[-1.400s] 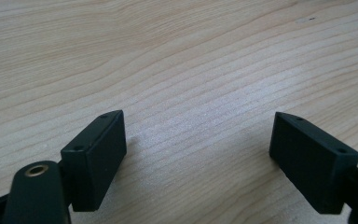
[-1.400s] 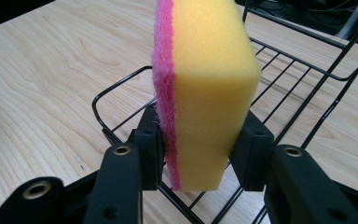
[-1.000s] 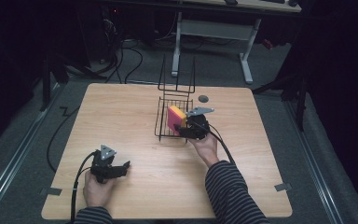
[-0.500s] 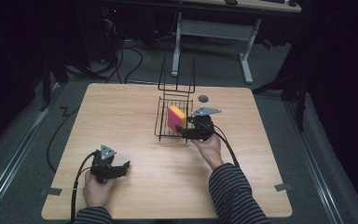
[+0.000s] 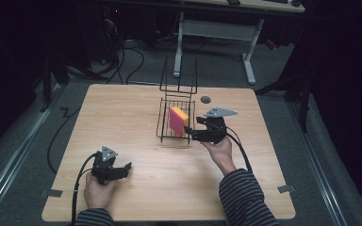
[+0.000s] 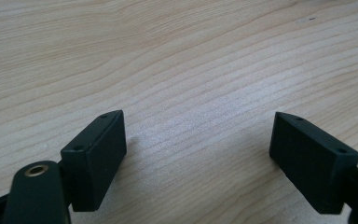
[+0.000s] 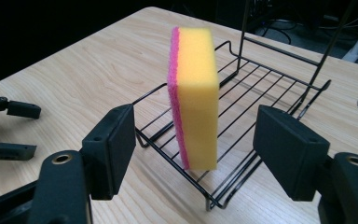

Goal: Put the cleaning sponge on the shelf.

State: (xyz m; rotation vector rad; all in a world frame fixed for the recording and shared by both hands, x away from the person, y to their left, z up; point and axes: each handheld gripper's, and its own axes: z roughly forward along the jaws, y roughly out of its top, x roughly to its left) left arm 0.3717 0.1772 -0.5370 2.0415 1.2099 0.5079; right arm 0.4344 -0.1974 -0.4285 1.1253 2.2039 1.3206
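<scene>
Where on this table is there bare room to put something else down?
Bare wood lies between the table's left edge and the wire rack, and between the left gripper and the right sleeve. It is crowded where the right gripper sits open beside the sponge standing in the rack.

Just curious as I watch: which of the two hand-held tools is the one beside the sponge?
The right tool, open beside the wire rack holding the upright sponge. The left tool rests far off, near the table edge.
</scene>
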